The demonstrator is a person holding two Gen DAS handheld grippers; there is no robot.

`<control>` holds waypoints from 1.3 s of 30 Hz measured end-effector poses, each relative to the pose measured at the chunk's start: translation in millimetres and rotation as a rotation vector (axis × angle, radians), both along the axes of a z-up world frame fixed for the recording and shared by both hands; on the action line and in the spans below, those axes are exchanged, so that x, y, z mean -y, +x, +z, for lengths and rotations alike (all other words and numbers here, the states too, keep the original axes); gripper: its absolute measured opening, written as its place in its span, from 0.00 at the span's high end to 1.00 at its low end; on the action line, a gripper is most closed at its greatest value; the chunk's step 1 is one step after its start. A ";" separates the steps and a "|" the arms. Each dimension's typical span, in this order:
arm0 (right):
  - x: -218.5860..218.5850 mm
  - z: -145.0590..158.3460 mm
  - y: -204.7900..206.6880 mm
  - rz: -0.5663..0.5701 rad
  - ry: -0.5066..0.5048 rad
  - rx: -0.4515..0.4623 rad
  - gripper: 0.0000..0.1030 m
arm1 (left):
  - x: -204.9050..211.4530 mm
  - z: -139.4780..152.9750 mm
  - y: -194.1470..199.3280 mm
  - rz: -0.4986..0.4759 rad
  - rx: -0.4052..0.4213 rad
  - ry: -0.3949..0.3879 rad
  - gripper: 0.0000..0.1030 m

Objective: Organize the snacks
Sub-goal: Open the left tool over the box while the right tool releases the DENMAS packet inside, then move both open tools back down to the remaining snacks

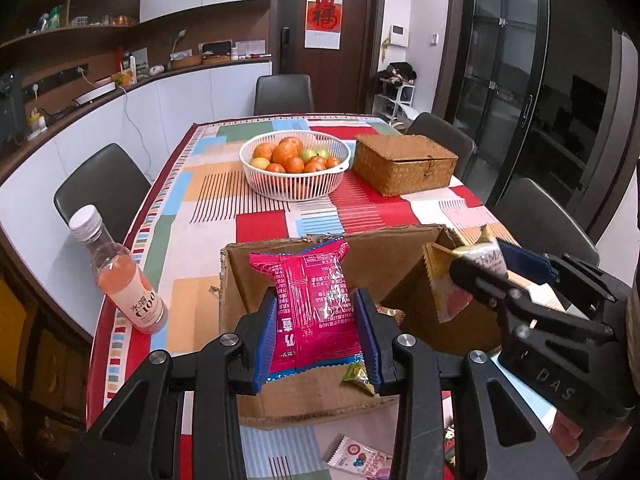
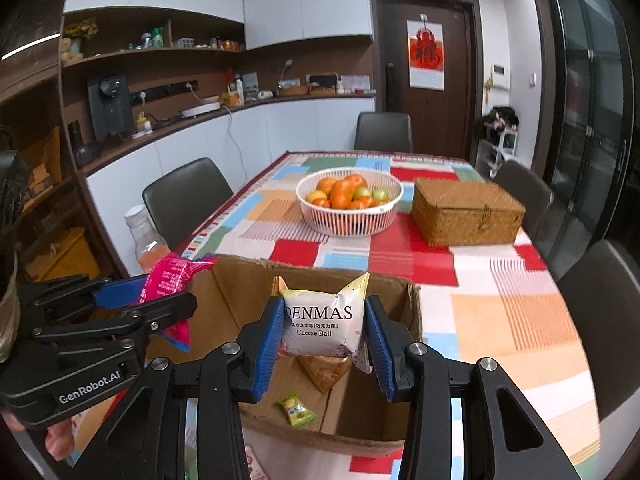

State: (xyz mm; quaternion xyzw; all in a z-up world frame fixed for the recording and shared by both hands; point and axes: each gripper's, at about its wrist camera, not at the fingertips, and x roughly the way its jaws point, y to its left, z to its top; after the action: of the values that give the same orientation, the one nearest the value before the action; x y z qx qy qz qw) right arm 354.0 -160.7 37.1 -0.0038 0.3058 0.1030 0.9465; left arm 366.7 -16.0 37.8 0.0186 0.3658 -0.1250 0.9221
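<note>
An open cardboard box stands at the near end of the table. My left gripper is shut on a magenta snack packet and holds it over the box's left side. My right gripper is shut on a white "Denmas Cheese Ball" packet over the box's right side, with a yellow-orange packet hanging just beneath it. A small green candy lies on the box floor.
A pink juice bottle stands left of the box at the table edge. A white basket of fruit and a lidded wicker box sit farther back. A white-pink packet lies on the cloth before the box. Chairs surround the table.
</note>
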 end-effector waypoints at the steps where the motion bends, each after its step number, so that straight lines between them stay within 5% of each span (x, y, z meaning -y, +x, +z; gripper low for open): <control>1: -0.3 -2.7 2.6 0.002 -0.001 -0.014 0.57 | 0.2 -0.4 0.4 0.002 0.005 0.002 0.62; 5: 1.1 -9.3 3.1 -0.007 -0.011 -0.051 0.50 | -1.1 3.3 -9.8 0.024 0.052 0.030 0.44; 23: 10.9 18.8 -88.8 -0.008 -0.011 0.097 0.46 | -6.6 31.5 -113.3 0.003 0.162 0.039 0.44; 39: 15.0 -17.9 -135.3 -0.023 -0.063 -0.010 0.42 | -17.0 -2.2 -174.5 0.023 0.106 0.043 0.44</control>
State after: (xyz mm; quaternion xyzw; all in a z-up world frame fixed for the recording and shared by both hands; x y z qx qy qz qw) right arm 218.7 -175.6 19.2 -0.0295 0.3136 0.0826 0.9455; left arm 192.2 1.0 35.6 0.0407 0.3190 -0.1056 0.9410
